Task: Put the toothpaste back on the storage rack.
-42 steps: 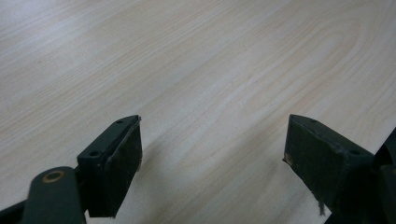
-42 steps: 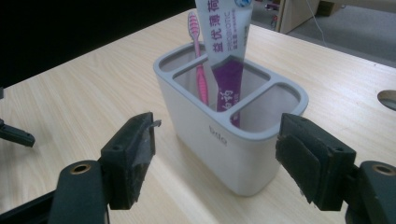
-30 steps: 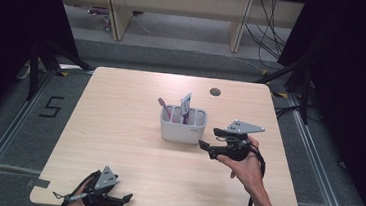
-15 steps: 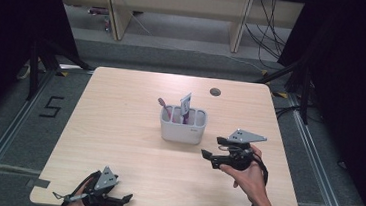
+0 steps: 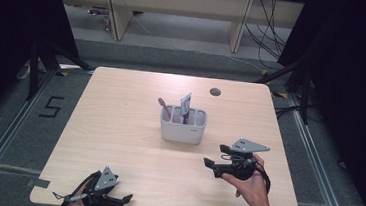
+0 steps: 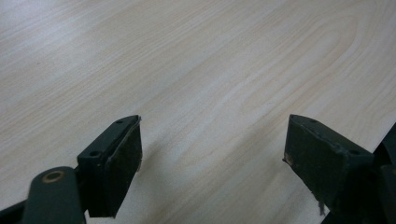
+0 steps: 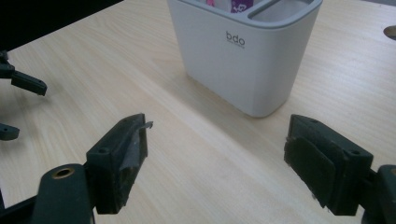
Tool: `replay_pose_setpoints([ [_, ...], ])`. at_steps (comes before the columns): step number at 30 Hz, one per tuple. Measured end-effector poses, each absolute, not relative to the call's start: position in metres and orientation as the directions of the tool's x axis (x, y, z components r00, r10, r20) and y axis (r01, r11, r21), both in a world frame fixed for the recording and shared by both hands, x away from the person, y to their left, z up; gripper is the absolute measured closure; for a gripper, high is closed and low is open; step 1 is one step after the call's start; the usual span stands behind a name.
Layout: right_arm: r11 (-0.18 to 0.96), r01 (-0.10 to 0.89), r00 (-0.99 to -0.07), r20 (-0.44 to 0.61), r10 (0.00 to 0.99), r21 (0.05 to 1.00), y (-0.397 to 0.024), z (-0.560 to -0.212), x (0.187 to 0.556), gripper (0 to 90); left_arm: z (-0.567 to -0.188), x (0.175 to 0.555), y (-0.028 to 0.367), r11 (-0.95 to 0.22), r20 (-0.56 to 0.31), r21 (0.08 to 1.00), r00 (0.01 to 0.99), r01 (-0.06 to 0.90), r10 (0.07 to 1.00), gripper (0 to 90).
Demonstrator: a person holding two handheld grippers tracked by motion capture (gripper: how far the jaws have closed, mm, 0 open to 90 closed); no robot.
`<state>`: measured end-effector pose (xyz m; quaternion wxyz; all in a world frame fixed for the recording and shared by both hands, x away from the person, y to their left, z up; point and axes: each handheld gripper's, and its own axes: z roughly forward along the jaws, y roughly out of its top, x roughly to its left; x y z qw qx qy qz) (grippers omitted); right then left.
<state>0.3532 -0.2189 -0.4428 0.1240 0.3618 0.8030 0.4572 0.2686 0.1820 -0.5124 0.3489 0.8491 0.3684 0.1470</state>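
Near the desk's [image 5: 118, 127] centre stands the white holder [image 5: 183, 128], upright, with a pink toothbrush [image 5: 164, 107] and a tube [image 5: 185, 104] in its compartments. Right tool [image 5: 215, 156] hangs just off the holder's near right corner, apart from it, pointing left; its jaws have just been opening and stand wide with nothing between them. Left tool [image 5: 125, 198] sits at the near edge, well apart from the holder, jaws wide over bare wood.
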Motion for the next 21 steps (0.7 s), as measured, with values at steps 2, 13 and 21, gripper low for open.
replay_pose_setpoints([
  [2,0.324,0.456,-0.724,0.134,0.676,0.829,-0.219,-0.447,0.353,21.4,-0.513,0.268,0.182,-0.47,-0.018,0.709,0.679,0.526,0.734,18.3],
  [13,0.339,0.476,-0.7,0.117,0.705,0.811,-0.219,-0.461,0.34,19.0,-0.514,0.267,0.182,-0.46,-0.023,0.717,0.677,0.524,0.735,18.3],
  [21,0.354,0.521,-0.694,0.144,0.705,0.777,-0.218,-0.477,0.329,18.5,-0.514,0.267,0.182,-0.46,-0.022,0.718,0.677,0.523,0.736,18.3],
])
